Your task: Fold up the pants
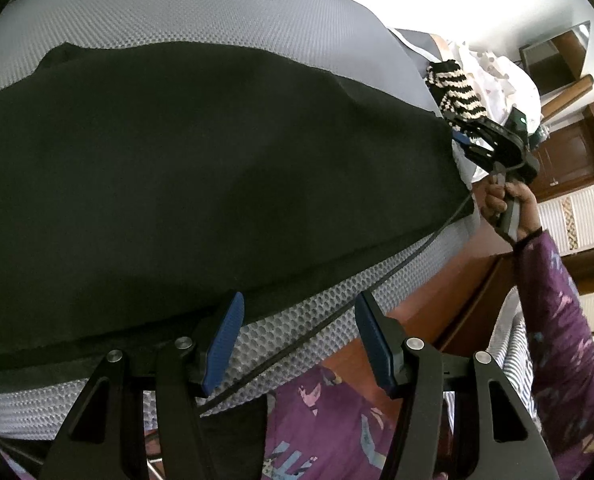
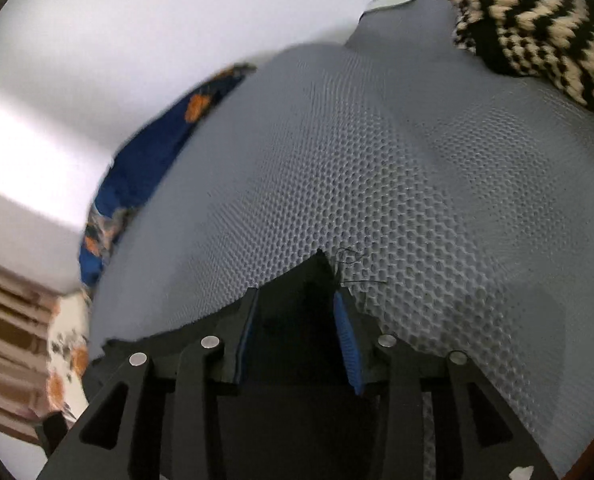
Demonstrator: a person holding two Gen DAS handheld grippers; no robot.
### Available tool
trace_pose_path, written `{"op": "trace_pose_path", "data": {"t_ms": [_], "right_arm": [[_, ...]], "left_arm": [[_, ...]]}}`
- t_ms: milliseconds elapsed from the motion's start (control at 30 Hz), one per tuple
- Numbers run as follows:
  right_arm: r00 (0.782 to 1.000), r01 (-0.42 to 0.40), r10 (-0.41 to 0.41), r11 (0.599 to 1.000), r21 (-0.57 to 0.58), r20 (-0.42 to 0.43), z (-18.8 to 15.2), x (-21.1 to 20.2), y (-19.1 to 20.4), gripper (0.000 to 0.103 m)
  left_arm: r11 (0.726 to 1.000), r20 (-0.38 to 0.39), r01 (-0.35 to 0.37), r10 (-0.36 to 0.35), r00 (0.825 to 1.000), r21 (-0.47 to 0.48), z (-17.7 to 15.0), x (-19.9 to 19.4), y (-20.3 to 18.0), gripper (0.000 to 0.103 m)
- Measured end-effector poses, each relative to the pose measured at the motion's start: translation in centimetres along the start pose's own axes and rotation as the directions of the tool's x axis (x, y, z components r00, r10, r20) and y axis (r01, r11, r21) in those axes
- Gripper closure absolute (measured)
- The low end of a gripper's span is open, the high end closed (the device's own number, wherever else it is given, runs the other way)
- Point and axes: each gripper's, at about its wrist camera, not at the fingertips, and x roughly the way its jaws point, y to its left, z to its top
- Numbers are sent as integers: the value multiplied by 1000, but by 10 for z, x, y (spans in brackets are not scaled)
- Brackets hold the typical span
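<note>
- Blue-padded fingers of the left gripper sit nearest the lens in the left wrist view, standing about half apart with nothing between them; only grey mesh and a thin black cable show in the gap.
- Just beyond its left finger lies the black pants, spread flat as a broad dark panel on the grey honeycomb mattress. The near hem runs right past that fingertip, but the pads do not clamp it.
- Across this view the pants' long axis runs left to right, from the left border to a corner at the right, near the mattress's right side.
- At that right corner is the right gripper, held by a hand in a purple patterned sleeve, its fingertips aimed at the cloth's edge.
- From the right wrist view, the right gripper has its jaws partly apart, and black pants fabric fills the space between them, rising to a point ahead of the tips. Whether the pads still press the cloth I cannot tell; a gap seems to show beside the right pad.
- Farther right and beyond, a black-and-cream zigzag knit rests on the mattress, well apart from the pants.
</note>
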Motion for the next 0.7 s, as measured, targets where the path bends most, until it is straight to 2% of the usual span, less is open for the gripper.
{"op": "trace_pose_path", "data": {"t_ms": [33, 67, 200, 267, 333, 400, 433, 500, 567, 633, 700], "right_arm": [[1000, 14, -14, 1000, -9, -22, 3, 2, 2, 87], [999, 11, -12, 1000, -8, -39, 4, 3, 2, 93], [999, 41, -42, 997, -65, -10, 8, -4, 9, 98], [997, 14, -7, 996, -88, 77, 7, -17, 13, 99], [974, -50, 79, 989, -139, 213, 0, -40, 18, 99], [964, -53, 90, 987, -148, 250, -2, -45, 18, 101], [969, -35, 68, 990, -138, 238, -2, -41, 16, 101], [982, -7, 25, 996, -91, 189, 1, -30, 5, 94], [990, -37, 44, 998, -47, 137, 3, -23, -2, 94], [991, -31, 37, 998, -49, 128, 4, -21, -2, 92], [996, -45, 49, 997, -59, 78, 7, -13, 2, 88]], "left_arm": [[1000, 2, -1, 1, 1000, 0, 0, 0, 1, 44], [1000, 0, 0, 0, 1000, -3, 1, 1, 1, 44], [1000, -12, 6, -6, 1000, -15, 0, 5, 4, 44], [1000, -21, 5, -5, 1000, -14, 0, 7, 5, 44], [1000, -18, 7, -7, 1000, -13, 0, 6, 5, 44], [1000, -21, 7, -8, 1000, -11, 0, 7, 5, 44], [1000, -23, 8, -8, 1000, -11, 0, 7, 6, 44], [1000, -28, 8, -8, 1000, -13, 1, 8, 6, 44], [1000, -26, 8, -9, 1000, -13, 0, 7, 6, 43], [1000, -26, 8, -8, 1000, -14, 1, 7, 5, 43], [1000, -26, 8, -8, 1000, -15, 1, 8, 5, 43]]}}
